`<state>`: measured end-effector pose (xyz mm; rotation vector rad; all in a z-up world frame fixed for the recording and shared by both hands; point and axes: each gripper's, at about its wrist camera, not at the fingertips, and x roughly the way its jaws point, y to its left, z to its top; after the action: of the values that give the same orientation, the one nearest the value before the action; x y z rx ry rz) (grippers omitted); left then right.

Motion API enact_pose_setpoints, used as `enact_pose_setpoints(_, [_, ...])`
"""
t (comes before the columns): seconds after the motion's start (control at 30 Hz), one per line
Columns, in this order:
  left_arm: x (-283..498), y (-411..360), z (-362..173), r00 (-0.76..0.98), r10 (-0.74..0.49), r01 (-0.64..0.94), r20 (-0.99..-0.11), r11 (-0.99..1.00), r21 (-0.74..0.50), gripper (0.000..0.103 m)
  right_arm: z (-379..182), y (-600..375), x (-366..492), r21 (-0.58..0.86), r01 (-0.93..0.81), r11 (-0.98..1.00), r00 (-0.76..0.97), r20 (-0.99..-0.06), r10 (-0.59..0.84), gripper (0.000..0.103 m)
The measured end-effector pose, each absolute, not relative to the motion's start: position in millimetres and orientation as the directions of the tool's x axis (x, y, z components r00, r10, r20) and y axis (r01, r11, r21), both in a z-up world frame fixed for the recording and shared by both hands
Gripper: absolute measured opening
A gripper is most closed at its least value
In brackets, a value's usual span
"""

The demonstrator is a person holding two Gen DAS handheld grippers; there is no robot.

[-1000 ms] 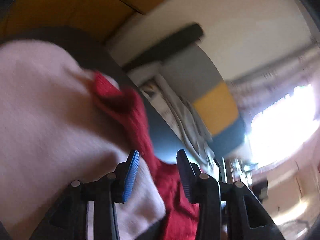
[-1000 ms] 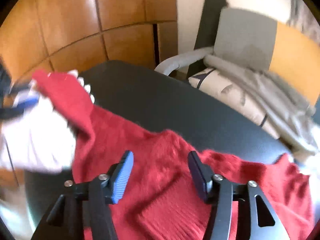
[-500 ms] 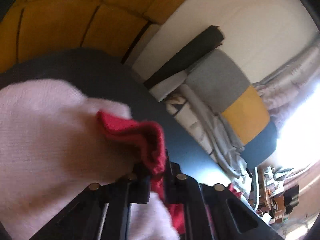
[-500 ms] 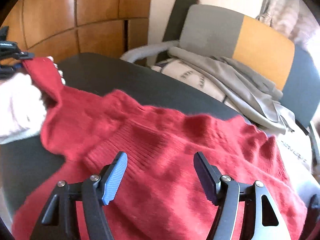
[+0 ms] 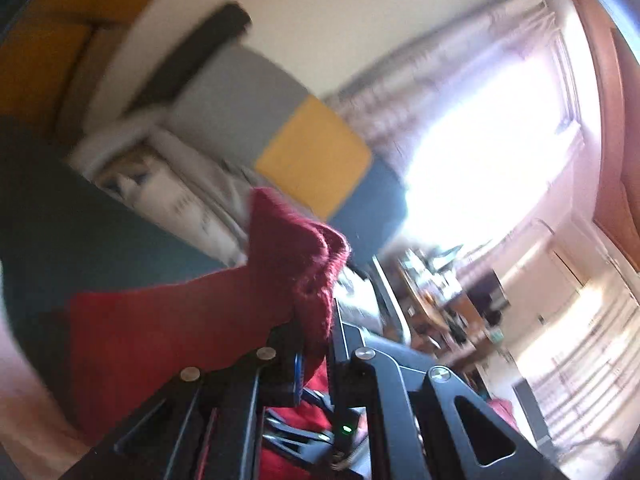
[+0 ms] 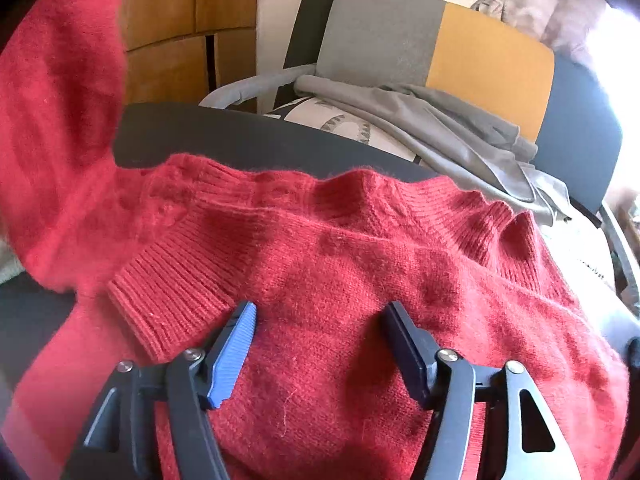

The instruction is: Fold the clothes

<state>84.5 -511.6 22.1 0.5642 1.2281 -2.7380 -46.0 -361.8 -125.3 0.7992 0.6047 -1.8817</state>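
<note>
A red knit sweater (image 6: 360, 264) lies spread on the dark table (image 6: 240, 140), its ribbed hem and a cuff facing the camera. My left gripper (image 5: 316, 332) is shut on the cuff of one red sleeve (image 5: 296, 248), which stands up between the pads. In the right wrist view that lifted sleeve (image 6: 60, 100) hangs at the far left, above the table. My right gripper (image 6: 320, 320) hovers open just over the sweater's body, with the cloth below its blue pads (image 6: 232, 352) and nothing pinched.
Behind the table stands a chair with a grey and yellow back (image 6: 440, 40), holding a grey garment (image 6: 440, 128) and a patterned cushion (image 6: 340, 120). Wooden panels (image 6: 180, 40) line the far left wall. A pale pink garment (image 5: 24, 400) blurs at the lower left.
The left gripper closed on the red cuff, then lifted and swung it away from the pale garment. The right gripper sank closer over the sweater's body, still open.
</note>
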Motion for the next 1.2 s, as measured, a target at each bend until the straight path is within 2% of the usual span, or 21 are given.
enact_pose_setpoints(0.13, [29.6, -479.7, -20.0, -0.887, 0.165, 0.223, -0.432, -0.666, -0.712, 0.007, -124.6, -356.1, -52.7, 0.005, 0.914, -0.406, -0.27, -0.74, -0.616, 0.075])
enact_pose_setpoints(0.3, [3.9, -463.1, -72.9, -0.833, 0.194, 0.29, -0.518, -0.643, -0.709, 0.007, -125.3, -357.3, -49.7, 0.015, 0.921, -0.39, -0.252, -0.741, -0.623, 0.083])
enact_pose_setpoints(0.4, [0.7, -465.9, -92.5, -0.809, 0.175, 0.34, -0.56, -0.638, -0.691, 0.008, -125.6, -358.8, -48.1, 0.018, 0.923, -0.385, -0.245, -0.743, -0.623, 0.085])
enact_pose_setpoints(0.47, [1.7, -469.0, -98.4, -0.803, 0.177, 0.356, -0.569, -0.624, -0.696, 0.018, -125.1, -359.0, -47.1, 0.018, 0.924, -0.381, -0.242, -0.743, -0.624, 0.087])
enact_pose_setpoints(0.57, [11.0, -476.3, -91.3, -0.8, 0.142, 0.379, -0.583, -0.634, -0.674, 0.023, -123.8, -358.4, -45.2, 0.019, 0.93, -0.368, -0.229, -0.752, -0.618, 0.091])
enact_pose_setpoints(0.73, [69.8, -480.4, -76.7, -0.841, 0.017, 0.418, -0.541, -0.614, -0.67, 0.024, -119.4, -355.4, -46.0, 0.042, 0.939, -0.341, -0.186, -0.772, -0.608, 0.094])
enact_pose_setpoints(0.97, [137.9, -438.5, -93.1, -0.8, -0.13, 0.487, -0.586, -0.712, -0.506, 0.024, -111.3, -319.5, -49.5, 0.266, 0.889, -0.373, -0.064, -0.735, -0.675, 0.094])
enact_pose_setpoints(1.1, [139.5, -416.7, -118.0, -0.749, -0.119, 0.499, -0.652, -0.749, -0.436, 0.024, -110.6, -301.8, -59.3, 0.448, 0.797, -0.406, 0.009, -0.68, -0.733, 0.094])
enact_pose_setpoints(1.2, [137.0, -413.9, -135.2, -0.723, -0.104, 0.514, -0.683, -0.741, -0.432, 0.024, -114.8, -290.8, -74.1, 0.64, 0.652, -0.407, 0.086, -0.596, -0.799, 0.094])
